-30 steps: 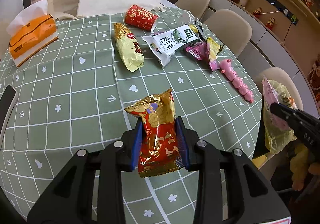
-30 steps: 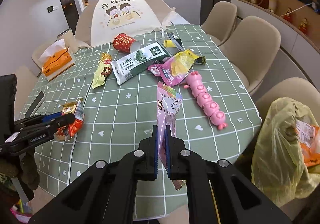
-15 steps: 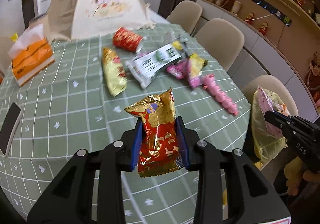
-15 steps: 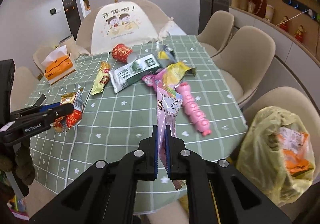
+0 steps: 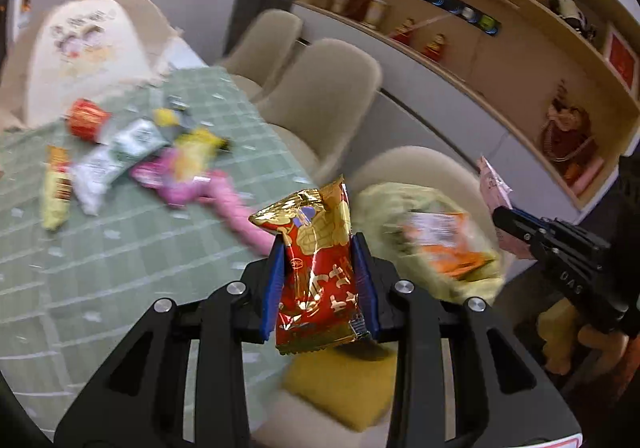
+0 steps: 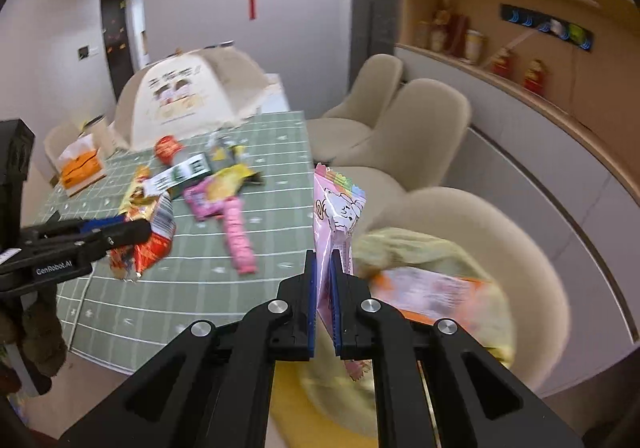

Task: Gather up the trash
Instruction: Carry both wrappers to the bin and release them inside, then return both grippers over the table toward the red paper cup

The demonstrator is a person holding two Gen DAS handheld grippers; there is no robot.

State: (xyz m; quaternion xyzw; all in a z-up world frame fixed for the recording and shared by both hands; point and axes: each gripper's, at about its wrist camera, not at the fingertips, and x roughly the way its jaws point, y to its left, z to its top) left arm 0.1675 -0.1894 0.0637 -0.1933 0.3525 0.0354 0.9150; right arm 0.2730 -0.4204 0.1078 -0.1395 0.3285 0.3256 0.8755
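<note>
**Two wrappers held near the trash bag, drop not yet made**

The left gripper [image 5: 320,288] is clamped on a red-and-gold snack wrapper [image 5: 316,272], which stands upright between its blue pads. The right gripper [image 6: 323,304] pinches a thin pink wrapper [image 6: 336,224] edge-on, jaws nearly together.

Just ahead of and below both grippers, a yellow-green trash bag [image 6: 420,248] sits on a beige chair [image 6: 500,248]. It holds an orange packet [image 5: 444,244]; anything else inside is too blurred to name. Off to the left of both grippers, more litter lies on the green checked table [image 6: 160,296], with a pink toy [image 6: 238,240] among it.

The bag looks slack, and its mouth may not be fully open. A release made short of the opening would likely land a wrapper on the chair seat or the floor. The pink wrapper is light and flat, so it could cling to a pad or drift aside. With both grippers heading for one mouth, they could also bump.
</note>
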